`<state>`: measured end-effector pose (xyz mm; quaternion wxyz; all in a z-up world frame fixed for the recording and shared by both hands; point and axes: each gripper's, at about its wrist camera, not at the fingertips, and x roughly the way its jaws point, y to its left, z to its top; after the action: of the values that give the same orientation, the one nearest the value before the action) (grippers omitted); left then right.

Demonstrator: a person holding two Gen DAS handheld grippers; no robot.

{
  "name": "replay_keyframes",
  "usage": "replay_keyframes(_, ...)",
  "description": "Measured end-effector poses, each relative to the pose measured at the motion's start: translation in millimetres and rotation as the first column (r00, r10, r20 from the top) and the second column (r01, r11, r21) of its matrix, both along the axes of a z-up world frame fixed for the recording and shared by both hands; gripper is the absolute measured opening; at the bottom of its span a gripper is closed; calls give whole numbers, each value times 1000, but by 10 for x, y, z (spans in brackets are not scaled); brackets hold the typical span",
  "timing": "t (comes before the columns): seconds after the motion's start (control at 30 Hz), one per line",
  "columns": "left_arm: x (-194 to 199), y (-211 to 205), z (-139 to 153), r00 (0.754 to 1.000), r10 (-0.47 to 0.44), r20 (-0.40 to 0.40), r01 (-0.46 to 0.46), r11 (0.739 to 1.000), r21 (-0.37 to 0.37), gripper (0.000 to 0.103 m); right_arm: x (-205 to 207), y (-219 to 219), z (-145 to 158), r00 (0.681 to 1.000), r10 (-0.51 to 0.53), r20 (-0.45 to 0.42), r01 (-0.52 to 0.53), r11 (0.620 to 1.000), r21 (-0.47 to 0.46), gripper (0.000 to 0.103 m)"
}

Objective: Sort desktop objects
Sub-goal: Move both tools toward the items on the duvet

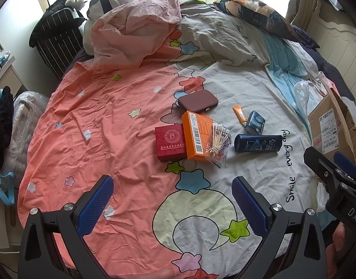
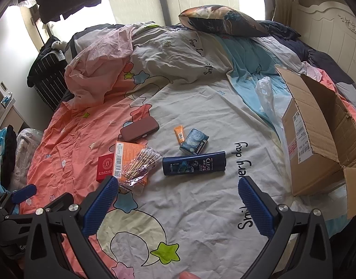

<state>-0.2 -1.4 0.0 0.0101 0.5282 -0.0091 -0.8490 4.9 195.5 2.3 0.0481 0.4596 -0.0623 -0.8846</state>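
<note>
Several items lie on the bedspread: a red box (image 1: 170, 142), an orange box (image 1: 196, 136), a bag of cotton swabs (image 1: 218, 143), a brown case (image 1: 197, 101), an orange tube (image 1: 239, 114), a small blue box (image 1: 255, 122) and a dark blue shampoo bottle (image 1: 258, 143). The bottle also shows in the right wrist view (image 2: 193, 163). My left gripper (image 1: 172, 207) is open and empty, hovering short of the pile. My right gripper (image 2: 178, 207) is open and empty, hovering short of the bottle.
An open cardboard box (image 2: 317, 137) stands at the right on the bed, with a plastic bag (image 2: 267, 97) beside it. Crumpled bedding (image 1: 136, 30) and a pillow (image 2: 222, 21) lie at the back. A black basket (image 1: 57, 37) stands off the bed's left edge.
</note>
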Motion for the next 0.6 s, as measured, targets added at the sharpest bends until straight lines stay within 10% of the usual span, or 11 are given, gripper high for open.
replay_keyframes(0.6, 54, -42, -55, 1000, -5, -4, 5, 1000, -17, 103, 41, -33, 23, 1000, -21, -7, 21, 998, 53, 103)
